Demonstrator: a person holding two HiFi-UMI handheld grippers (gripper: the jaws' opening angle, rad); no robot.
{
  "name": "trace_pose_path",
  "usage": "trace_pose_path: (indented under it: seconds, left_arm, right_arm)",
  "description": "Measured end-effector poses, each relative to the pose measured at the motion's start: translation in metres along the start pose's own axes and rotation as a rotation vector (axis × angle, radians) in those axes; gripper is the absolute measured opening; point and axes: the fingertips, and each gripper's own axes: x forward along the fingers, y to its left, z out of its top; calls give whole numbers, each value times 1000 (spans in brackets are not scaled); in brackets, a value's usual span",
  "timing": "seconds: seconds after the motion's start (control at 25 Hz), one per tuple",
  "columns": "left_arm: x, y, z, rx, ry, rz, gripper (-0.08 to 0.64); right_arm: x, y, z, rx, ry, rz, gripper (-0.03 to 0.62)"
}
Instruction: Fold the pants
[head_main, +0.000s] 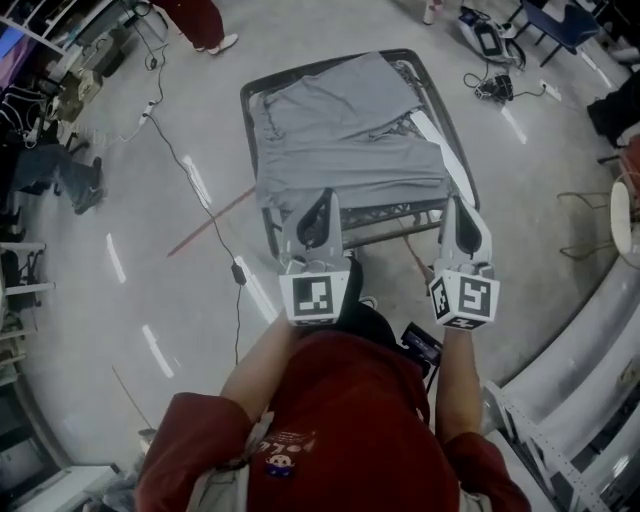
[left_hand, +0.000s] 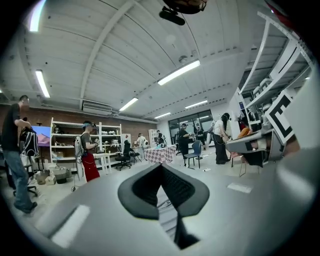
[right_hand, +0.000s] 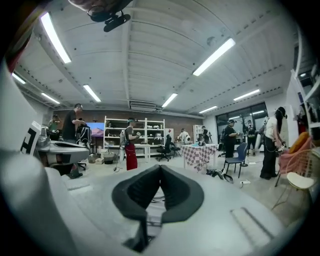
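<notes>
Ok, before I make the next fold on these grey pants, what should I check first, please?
1. The grey fabric pants lie on the dark metal-framed table: ok.
2. The left gripper is at the near edge of the pants: ok.
3. The right gripper is at the near edge of the pants: ok.
4. The jaws are ready to take cloth: not ok. Both pairs are shut, and no cloth shows clearly between them.
5. The pants lie smooth: not ok. Wrinkles show, and one layer is folded across the far part.
</notes>
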Motion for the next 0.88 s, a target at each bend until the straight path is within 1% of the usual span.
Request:
trace_pose_path:
  seconds: [0.08,0.16,0.4,0.48,0.52,0.64,0.76,0.88]
  left_arm:
    - [3,1,-5,-1,5,5,6]
    - [6,3,-17,15,26,3,6]
    - [12,15,-70,121,172,-50,8]
    - [13,20,-95,156,236,-68,21]
    - [14,23,-108,180,269,-81,26]
    - [16,33,-148,259,393,-136,71]
    - [16,46,-191,335,530,-206,121]
    - [13,57,-234,429,666,-296,176]
  right_arm:
    - [9,3,-8,-31,22,25,2]
    - [19,5,-20,-70,50,52,2]
    - [52,4,-66,-188,174,153,3]
    - [64,5,-83,-235,222,197,8]
    - [69,7,-91,-256,246,223,26]
    - [85,14,-115,-323,322,303,29]
    - [100,21,-143,-416,410,391,43]
    - [112,21,-174,-513,507,479,64]
